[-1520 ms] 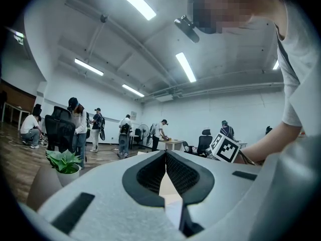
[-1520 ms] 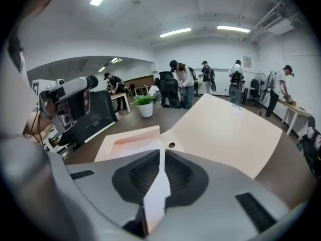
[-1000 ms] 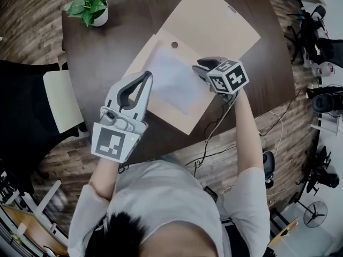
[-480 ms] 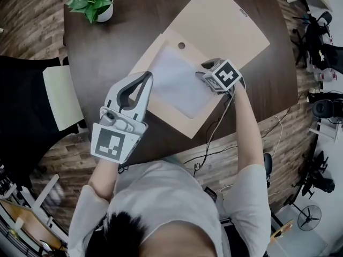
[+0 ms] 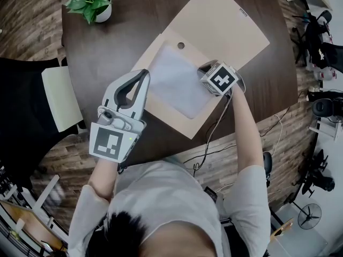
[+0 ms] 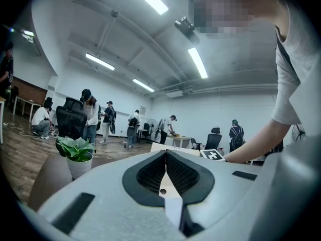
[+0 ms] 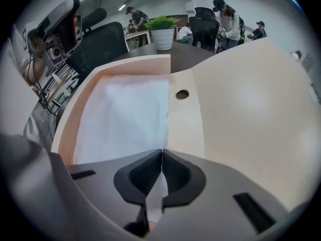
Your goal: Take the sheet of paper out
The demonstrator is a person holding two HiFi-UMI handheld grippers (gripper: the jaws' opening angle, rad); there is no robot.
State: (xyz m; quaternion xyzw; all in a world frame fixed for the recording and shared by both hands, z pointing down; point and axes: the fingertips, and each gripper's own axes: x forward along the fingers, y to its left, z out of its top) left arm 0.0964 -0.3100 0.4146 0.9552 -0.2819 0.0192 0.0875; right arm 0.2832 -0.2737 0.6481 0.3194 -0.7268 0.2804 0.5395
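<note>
Right gripper view: right gripper [image 7: 162, 152] fingers just clamped the sheet of paper [image 7: 123, 117] edge, ready to pull; left gripper [image 6: 165, 152] fingers sat closed, empty.

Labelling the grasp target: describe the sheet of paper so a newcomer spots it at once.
On the dark table lies an open beige envelope, flap folded back. The sheet of paper lies in its near half, below the small round hole. It is the only white thing on the beige, and the right gripper is shut on its edge.
</note>
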